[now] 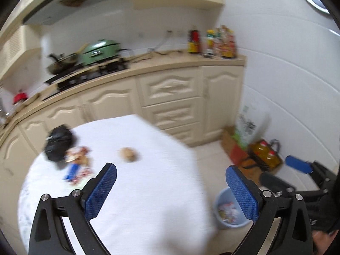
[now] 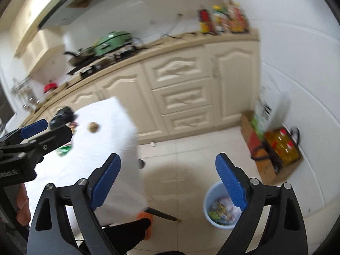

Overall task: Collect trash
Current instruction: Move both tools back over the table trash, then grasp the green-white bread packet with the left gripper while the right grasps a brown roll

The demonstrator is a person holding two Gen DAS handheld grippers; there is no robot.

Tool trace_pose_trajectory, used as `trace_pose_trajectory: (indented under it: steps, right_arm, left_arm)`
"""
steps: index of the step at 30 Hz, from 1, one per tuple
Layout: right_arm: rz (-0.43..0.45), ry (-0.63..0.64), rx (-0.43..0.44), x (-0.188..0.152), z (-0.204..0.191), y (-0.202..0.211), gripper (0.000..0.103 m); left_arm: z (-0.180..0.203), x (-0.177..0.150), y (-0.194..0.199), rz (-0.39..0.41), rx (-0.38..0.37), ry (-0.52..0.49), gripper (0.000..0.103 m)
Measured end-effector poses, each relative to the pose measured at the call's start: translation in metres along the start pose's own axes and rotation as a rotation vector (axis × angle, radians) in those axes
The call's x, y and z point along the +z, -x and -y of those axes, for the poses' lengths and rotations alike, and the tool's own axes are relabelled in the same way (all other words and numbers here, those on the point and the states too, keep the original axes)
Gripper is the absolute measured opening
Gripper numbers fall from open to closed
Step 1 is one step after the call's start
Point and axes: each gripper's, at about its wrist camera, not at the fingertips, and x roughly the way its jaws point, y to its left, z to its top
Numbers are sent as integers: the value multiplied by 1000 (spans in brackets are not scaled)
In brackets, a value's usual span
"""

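Note:
A white-clothed table [image 1: 148, 180] holds trash: a black crumpled bag [image 1: 59, 146], colourful wrappers [image 1: 77, 165] and a brown crumpled ball [image 1: 128, 154]. A light blue bin [image 1: 220, 207] with wrappers inside stands on the floor right of the table; it also shows in the right wrist view [image 2: 209, 201]. My left gripper [image 1: 171, 189] is open and empty above the table's near right part. My right gripper [image 2: 167, 182] is open and empty above the floor, left of the bin. The ball [image 2: 94, 127], black bag [image 2: 62, 116] and a green wrapper [image 2: 63, 150] show there too.
Cream kitchen cabinets [image 1: 170, 97] run behind the table, with a stove, green pot [image 1: 99, 52] and bottles [image 1: 212, 42] on top. Oil bottles in a box [image 2: 282, 148] and a white bag stand by the right wall. An orange slipper [image 2: 146, 217] is near the table leg.

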Motion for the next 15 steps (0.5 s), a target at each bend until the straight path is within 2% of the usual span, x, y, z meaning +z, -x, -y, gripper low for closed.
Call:
trace_pose_trajectory:
  steps: [3,7,11,15]
  right_arm:
    - [-13,59,44,10,-42,-18,95]
    - [-47,142,84,16,-88,-50,96]
    - [-107,188,103,19,-121,-89,96]
    - [-160,225,108,19,-140,-125,96]
  left_arm:
    - [-46,-11,2,-23,56,45,101]
    - [-98,-32,-10,-102,62,126,102]
    - [-134,-54,-28,-185,71,231,101]
    - [-148,-75,-48,-254,81,284,101]
